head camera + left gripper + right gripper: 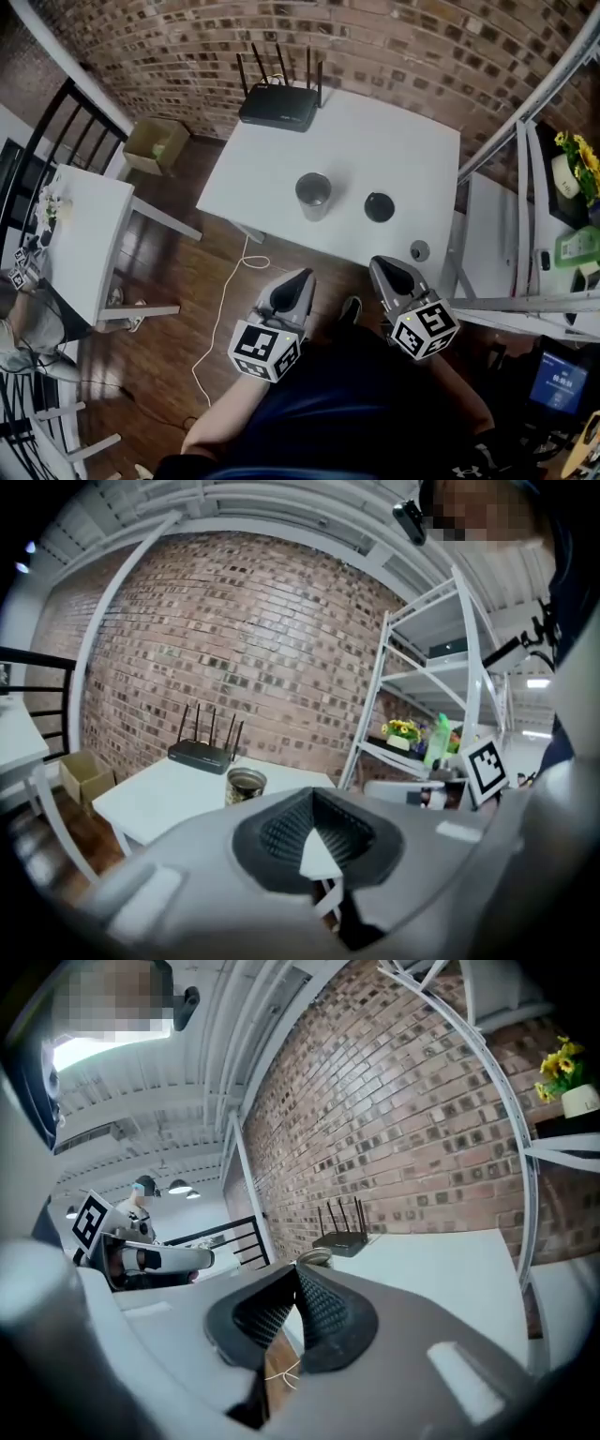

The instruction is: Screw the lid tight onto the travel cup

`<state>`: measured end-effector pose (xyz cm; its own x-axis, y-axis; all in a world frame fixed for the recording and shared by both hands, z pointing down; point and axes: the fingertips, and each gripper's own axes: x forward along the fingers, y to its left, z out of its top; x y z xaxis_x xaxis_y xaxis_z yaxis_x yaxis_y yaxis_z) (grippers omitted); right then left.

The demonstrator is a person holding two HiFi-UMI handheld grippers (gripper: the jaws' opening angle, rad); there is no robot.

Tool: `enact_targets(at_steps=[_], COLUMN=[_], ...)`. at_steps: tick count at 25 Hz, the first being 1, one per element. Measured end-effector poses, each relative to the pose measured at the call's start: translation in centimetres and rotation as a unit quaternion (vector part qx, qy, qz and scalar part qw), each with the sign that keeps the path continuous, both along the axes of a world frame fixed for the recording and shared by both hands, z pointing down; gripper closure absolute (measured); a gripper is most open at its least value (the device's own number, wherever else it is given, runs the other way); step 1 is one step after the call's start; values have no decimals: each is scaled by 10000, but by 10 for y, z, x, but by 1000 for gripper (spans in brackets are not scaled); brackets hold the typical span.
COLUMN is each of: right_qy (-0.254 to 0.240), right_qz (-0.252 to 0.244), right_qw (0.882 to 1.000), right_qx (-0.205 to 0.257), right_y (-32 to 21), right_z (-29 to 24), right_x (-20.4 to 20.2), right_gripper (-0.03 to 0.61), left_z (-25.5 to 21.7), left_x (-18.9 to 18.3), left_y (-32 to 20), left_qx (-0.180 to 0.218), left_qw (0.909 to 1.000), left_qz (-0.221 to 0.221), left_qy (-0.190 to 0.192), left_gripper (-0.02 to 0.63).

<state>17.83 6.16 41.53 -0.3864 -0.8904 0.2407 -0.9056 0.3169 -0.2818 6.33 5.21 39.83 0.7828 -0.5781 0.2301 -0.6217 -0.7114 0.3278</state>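
A metal travel cup point(313, 195) stands open-topped and upright on the white table point(394, 141). Its round black lid point(379, 207) lies flat on the table to the cup's right, a short gap apart. My left gripper point(302, 276) hangs short of the table's near edge, shut and empty, below the cup. My right gripper point(383, 265) is beside it, shut and empty, just at the near edge below the lid. In the left gripper view the cup point(245, 785) shows over my left gripper point(310, 794). In the right gripper view only the cup's rim point(313, 1257) peeks above my right gripper point(296, 1271).
A black router point(277, 101) with upright antennas sits at the table's far edge. A small round grey object point(419, 250) lies near the table's front right corner. White shelving point(525, 187) stands to the right, a white cable point(225, 309) trails on the wood floor.
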Motion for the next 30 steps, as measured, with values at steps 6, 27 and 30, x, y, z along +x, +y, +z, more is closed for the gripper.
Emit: enact_targets(at_steps=[6, 27, 30], right_qy=[252, 4498, 4526], right_qz=[-118, -4197, -4351], right_qw=[9993, 7525, 7366], right_qx=[-246, -2351, -2517], right_y=[-49, -139, -144], right_z=[24, 219, 227], right_x=[59, 101, 101], right_gripper=[568, 206, 207], left_z=[6, 117, 117], left_x=[40, -16, -33], left_y=[-41, -113, -115], left_qx=[8, -408, -475], left_qw=[9998, 9880, 9882], left_qz=[-165, 1, -193], left_qy=[-131, -1488, -1445], left_gripper=[606, 394, 396])
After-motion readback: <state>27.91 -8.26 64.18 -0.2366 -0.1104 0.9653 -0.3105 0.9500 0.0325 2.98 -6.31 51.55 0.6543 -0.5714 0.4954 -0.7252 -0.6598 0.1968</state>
